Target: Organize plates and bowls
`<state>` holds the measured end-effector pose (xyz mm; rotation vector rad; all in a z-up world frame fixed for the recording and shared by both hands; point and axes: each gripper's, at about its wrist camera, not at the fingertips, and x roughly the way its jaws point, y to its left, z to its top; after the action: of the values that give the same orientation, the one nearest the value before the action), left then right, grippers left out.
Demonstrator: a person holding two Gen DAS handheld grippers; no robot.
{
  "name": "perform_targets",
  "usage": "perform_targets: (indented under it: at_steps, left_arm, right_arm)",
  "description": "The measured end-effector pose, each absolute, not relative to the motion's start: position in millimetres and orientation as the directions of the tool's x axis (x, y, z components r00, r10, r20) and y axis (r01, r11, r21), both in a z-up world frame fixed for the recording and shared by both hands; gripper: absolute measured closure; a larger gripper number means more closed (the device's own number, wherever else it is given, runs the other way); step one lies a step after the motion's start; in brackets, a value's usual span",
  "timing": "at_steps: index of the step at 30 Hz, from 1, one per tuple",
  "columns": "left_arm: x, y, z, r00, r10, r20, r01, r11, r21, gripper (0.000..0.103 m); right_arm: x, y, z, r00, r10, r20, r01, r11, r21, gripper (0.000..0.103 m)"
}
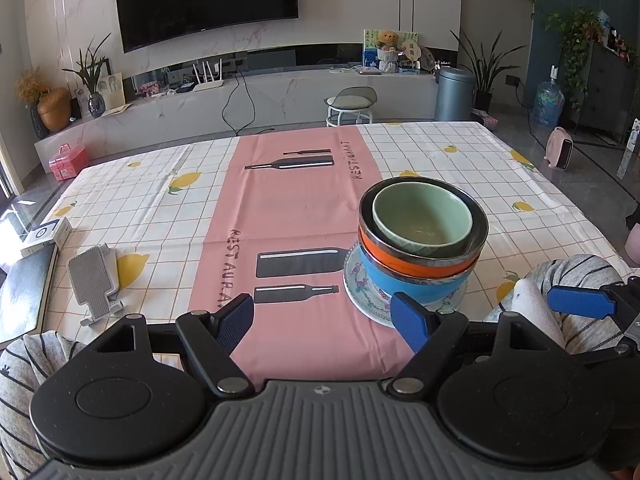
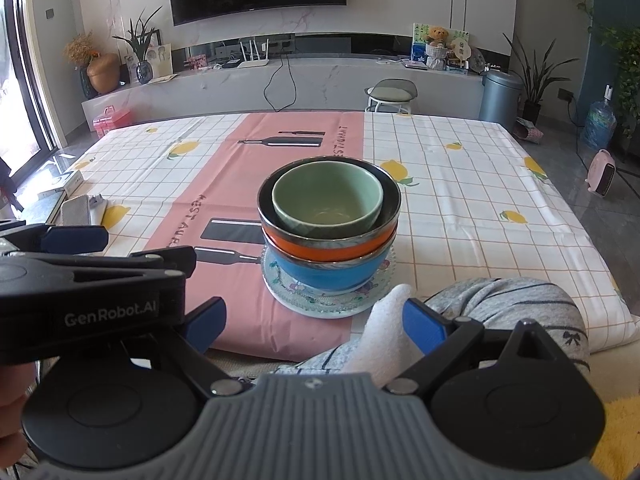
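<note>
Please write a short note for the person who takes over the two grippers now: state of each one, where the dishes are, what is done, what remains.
Left gripper: jaws open, empty, near the table edge.
Right gripper: jaws open, empty, also drawn back.
Dishes: one stack on the pink runner: plate at the bottom, then blue bowl, orange bowl, green bowl nested on top.
Done: stacking looks complete.
Left: likely nothing, or moving the stack.

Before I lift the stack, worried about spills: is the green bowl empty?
Empty: the green bowl sits upright, its bare inside visible in both views.
</note>
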<state>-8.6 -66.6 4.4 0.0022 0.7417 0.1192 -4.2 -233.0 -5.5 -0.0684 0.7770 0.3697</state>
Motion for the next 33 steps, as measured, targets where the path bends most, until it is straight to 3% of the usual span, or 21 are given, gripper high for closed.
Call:
perform_targets:
  at_steps: [33]
  left_arm:
    - [-8.4, -67.2, 5.1, 0.730, 0.110, -0.675, -0.108, 0.993, 0.045, 0.012]
  right_arm:
    - [-6.0, -228.9, -5.6, 0.647, 0.308, -0.698, -0.366, 0.928, 0.070, 0.010]
